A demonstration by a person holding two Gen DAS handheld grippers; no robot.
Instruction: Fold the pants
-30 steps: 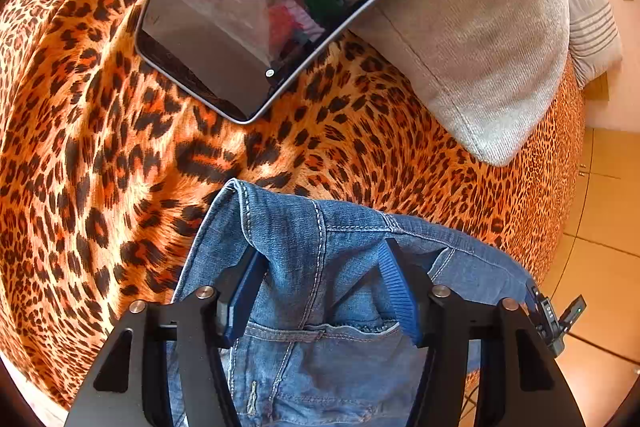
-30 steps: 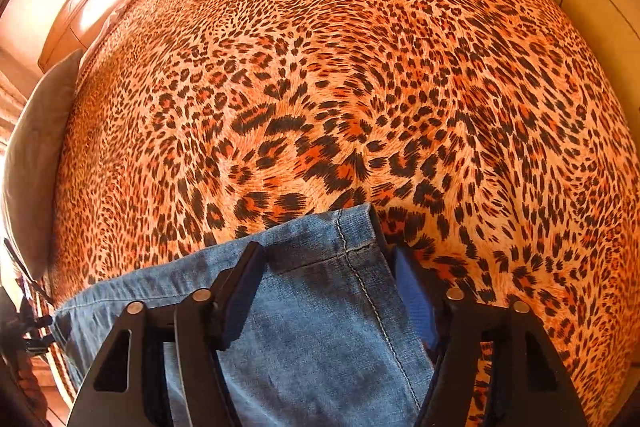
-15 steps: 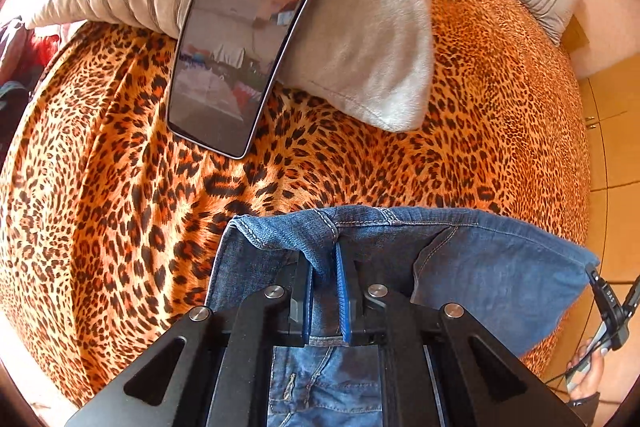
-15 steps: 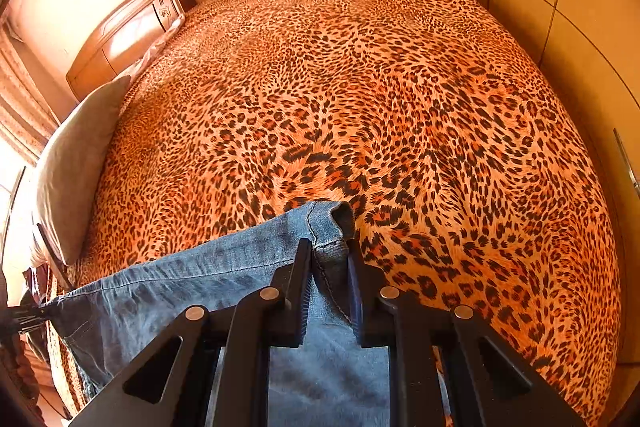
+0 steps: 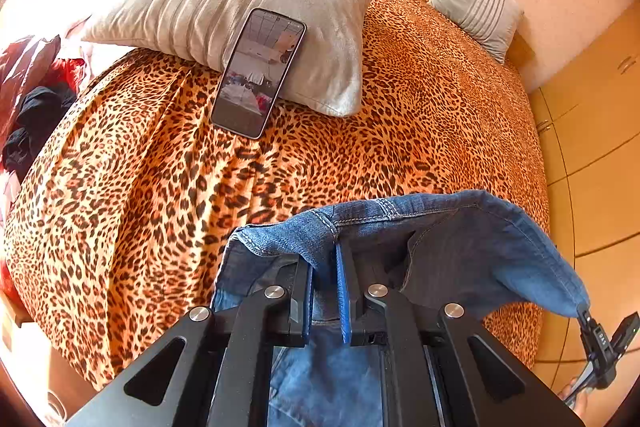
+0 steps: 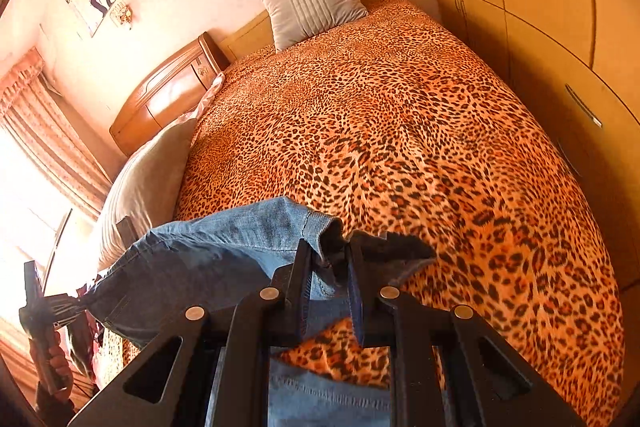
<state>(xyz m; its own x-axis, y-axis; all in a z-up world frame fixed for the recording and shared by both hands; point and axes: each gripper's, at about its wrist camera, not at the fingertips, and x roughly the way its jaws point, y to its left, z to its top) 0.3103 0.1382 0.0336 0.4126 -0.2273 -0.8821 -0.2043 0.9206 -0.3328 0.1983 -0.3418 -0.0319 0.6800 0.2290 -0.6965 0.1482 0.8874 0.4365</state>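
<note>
Blue denim pants (image 5: 460,243) hang lifted over a leopard-print bed (image 5: 168,195). My left gripper (image 5: 324,267) is shut on the pants' waistband edge near a seam. My right gripper (image 6: 328,263) is shut on the other end of the same edge (image 6: 224,251). The cloth stretches between the two grippers and its lower part droops toward the bed. Each gripper shows at the edge of the other's view: the right gripper in the left wrist view (image 5: 600,343), the left gripper in the right wrist view (image 6: 44,307).
A grey pillow (image 5: 224,7) lies at the bed's left with a phone (image 5: 260,71) leaning on it. A second striped pillow (image 6: 312,3) sits by the wooden headboard (image 6: 168,91). Wardrobe doors (image 6: 560,27) line the right side. Clothes (image 5: 28,99) are piled at the left.
Both grippers closed on the pants' edge and rose, lifting the denim off the bed. The views tilted up, showing more of the room.
</note>
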